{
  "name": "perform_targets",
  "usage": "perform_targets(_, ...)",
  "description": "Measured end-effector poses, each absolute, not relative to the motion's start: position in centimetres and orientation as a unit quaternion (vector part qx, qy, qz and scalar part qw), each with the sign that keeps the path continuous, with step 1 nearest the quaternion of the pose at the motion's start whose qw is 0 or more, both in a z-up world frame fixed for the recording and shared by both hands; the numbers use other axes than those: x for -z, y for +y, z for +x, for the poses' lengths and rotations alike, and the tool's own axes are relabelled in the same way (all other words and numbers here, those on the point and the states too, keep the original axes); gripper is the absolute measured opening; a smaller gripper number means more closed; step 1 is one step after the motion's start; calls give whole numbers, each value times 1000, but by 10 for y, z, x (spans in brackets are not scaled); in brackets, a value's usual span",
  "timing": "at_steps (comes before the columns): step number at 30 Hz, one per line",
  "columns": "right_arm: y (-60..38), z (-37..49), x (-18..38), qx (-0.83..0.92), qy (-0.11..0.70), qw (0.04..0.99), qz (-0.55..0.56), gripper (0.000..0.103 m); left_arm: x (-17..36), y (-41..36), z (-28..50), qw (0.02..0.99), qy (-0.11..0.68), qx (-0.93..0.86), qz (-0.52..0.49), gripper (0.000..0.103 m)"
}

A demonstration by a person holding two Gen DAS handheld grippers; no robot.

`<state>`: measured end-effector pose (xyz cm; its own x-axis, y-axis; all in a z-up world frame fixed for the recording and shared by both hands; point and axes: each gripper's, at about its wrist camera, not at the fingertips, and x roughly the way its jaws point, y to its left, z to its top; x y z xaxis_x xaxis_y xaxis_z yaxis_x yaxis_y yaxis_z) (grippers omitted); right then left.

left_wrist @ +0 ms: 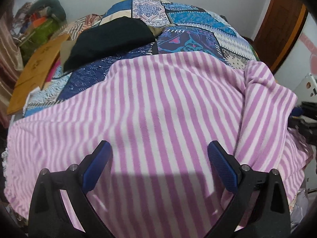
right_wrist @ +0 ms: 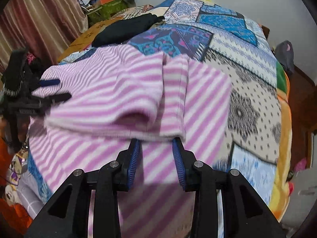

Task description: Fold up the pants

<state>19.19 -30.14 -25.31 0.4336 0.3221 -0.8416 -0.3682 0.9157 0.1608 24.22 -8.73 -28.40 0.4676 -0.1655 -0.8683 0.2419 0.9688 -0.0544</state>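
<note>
Purple-and-white striped fleece pants (left_wrist: 158,107) lie spread on a patchwork bedspread (left_wrist: 188,27). My left gripper (left_wrist: 159,148) is open just above the flat cloth, with nothing between its blue pads. In the right wrist view the pants (right_wrist: 111,99) have an upper layer folded over, and its edge hangs right at the tips of my right gripper (right_wrist: 156,141). The right jaws stand partly apart with the fold's edge over the tips; I cannot tell if they pinch it. The left gripper also shows in the right wrist view (right_wrist: 54,90), open over the pants' left side.
A folded black garment (left_wrist: 111,39) lies further back on the bed. Cardboard (left_wrist: 37,69) and a cluttered pile (left_wrist: 39,23) sit at the far left by a curtain (right_wrist: 39,19). A wooden door frame (left_wrist: 281,23) stands at right. The bed's right edge (right_wrist: 285,119) drops off.
</note>
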Motion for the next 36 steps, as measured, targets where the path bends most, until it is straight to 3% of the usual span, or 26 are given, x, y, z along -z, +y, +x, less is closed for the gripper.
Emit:
perform_targets(12,-207,270,217,-294,443,846,-37,32,276,-65,234,862,495,101,37,100)
perform_targets(18,-215,231,190,-285,409,866,-49,35,252,-51,222,870,480,108,17,100)
perform_targets(29,-296,124,183,-166,393,903,-41,56,247,-75,194,850,502,155,-27,100)
perform_targets(30,-299,119,186,-162,397,903,-33,56,249,-78,193,848,505,158,-29,99)
perform_targets(34,-312,96,205,-150,415,897,12,56,265,-92,195,828,535,164,-28,75)
perform_targets(36,-319,85,216,-148,426,892,44,56,269,-97,195,828,536,162,-29,74)
